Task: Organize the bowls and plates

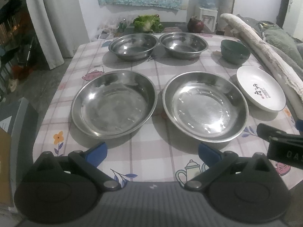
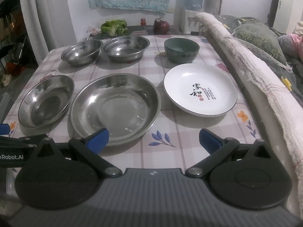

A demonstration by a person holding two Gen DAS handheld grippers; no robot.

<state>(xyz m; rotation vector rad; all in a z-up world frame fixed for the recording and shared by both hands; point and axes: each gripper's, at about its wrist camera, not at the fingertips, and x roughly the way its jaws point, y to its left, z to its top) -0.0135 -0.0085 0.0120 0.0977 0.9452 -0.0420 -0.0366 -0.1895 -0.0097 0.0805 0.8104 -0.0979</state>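
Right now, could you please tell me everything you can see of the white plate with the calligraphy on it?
The white plate is round and shallow, glossy like glazed ceramic, with a thin dark line around its rim. Black brush characters, small lines of text and a red seal mark sit right of its centre. It is empty, upright, and rests on the checked tablecloth near the table's right edge, in front of the green bowl and right of a large steel plate. Nothing else touches it.

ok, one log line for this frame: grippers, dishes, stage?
left gripper: open, empty | right gripper: open, empty | steel plates: unstacked | white plate: beside green bowl | stage: pre-grasp
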